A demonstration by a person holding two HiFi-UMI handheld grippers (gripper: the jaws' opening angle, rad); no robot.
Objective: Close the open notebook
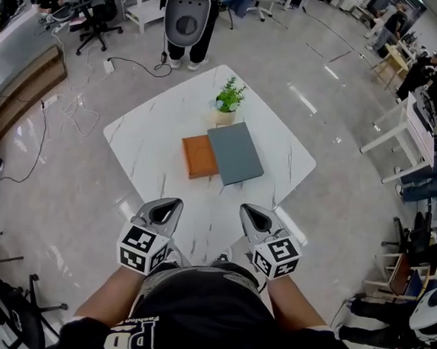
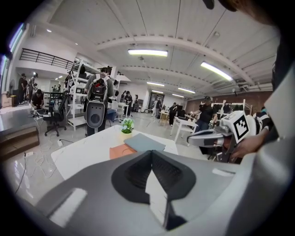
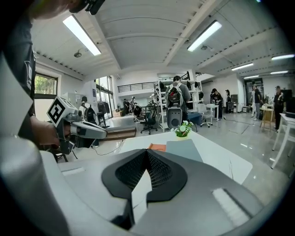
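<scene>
Two claws, the left claw (image 1: 170, 205) and right claw (image 1: 249, 210), are pinched shut on nothing and held low by the person's body, probably not reaching yet. The notebook (image 1: 221, 155) lies well ahead, mid-bench (image 1: 154, 128), beside a potted plant (image 1: 228, 102).

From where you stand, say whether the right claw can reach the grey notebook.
Probably yes: bare tabletop lies between the shut right claw and the grey notebook; the potted plant stands beyond.
</scene>
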